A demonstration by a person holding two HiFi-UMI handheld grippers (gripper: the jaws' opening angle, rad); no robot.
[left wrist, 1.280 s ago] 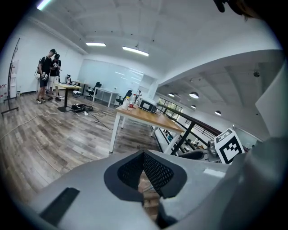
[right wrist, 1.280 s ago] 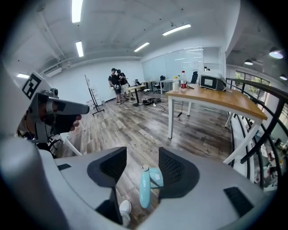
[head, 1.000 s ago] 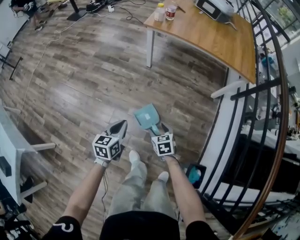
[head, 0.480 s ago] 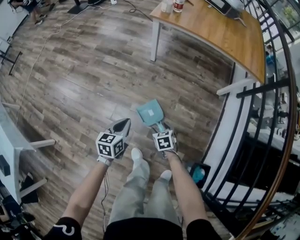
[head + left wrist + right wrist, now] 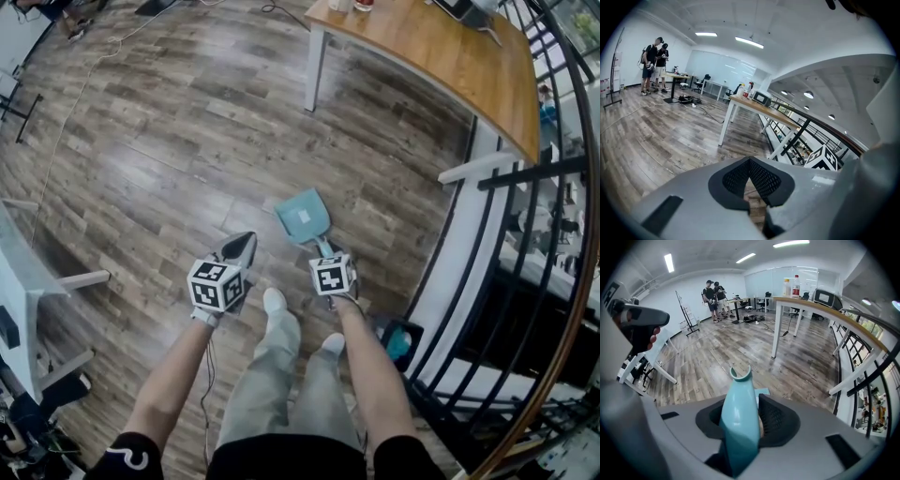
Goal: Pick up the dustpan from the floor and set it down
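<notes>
A wooden table (image 5: 441,52) bearing bottles (image 5: 795,287) stands on the plank floor (image 5: 169,141) beside a black railing (image 5: 562,216)

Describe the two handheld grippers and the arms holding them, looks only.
The left gripper and right gripper are pale grey wedge-shaped shells with black mesh-textured pads. Each carries a white cube with black square markers. A thin black cable trails beside the left forearm. Arms come out of black short sleeves. The right gripper's jaws have just been closing on the teal dustpan handle.
</notes>
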